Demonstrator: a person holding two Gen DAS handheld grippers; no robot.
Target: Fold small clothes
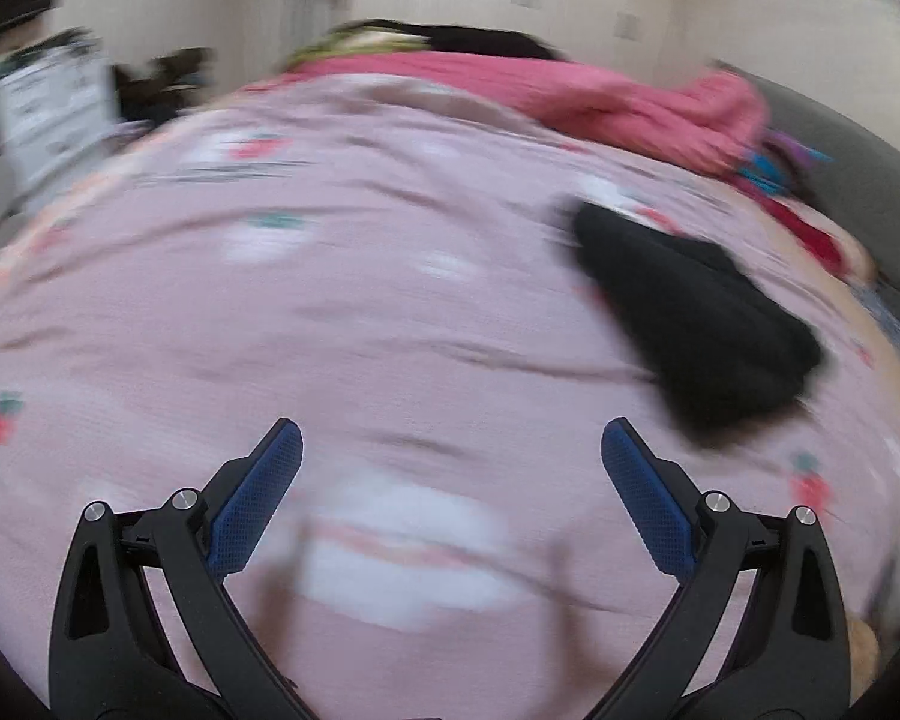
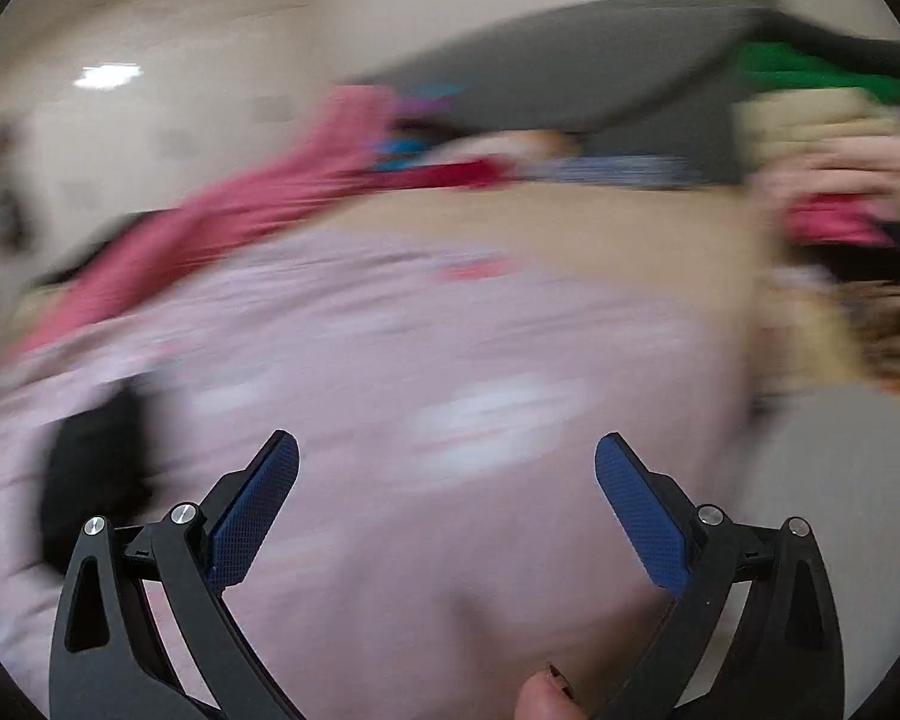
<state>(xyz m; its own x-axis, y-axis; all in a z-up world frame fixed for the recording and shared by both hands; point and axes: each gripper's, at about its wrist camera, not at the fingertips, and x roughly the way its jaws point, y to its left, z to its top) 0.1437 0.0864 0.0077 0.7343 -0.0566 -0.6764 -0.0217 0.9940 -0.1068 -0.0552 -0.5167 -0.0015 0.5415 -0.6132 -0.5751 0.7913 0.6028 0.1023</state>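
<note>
- In the left wrist view, at the far left edge, a blurred white printed sheet or box (image 1: 54,114) stands beyond the bed; its text cannot be read
- The pale pink bedspread with small red strawberry and white patch prints (image 1: 330,312) fills most of the view; it is creased and smeared by motion blur
- The left gripper (image 1: 450,456) hangs over the bedspread with its black arms and blue textured pads (image 1: 252,510) spread wide apart; nothing lies between them
- Right of the gripper, the small black folded garment (image 1: 696,318) lies flat on the bedspread, apart from the pads
- Along the far edge a crumpled deep pink knitted cloth (image 1: 600,102) lies beside a grey padded headboard (image 1: 858,162)
- In the right wrist view, the same black garment (image 2: 96,456) sits at the left edge on the bedspread (image 2: 450,540); the deep pink cloth (image 2: 228,222) runs behind it
- The right gripper (image 2: 447,459) is likewise spread wide and empty; a fingertip (image 2: 546,699) shows at the bottom edge
- At the far right a blurred stack of folded clothes, green on top (image 2: 810,75), stands near the headboard (image 2: 570,78)
</note>
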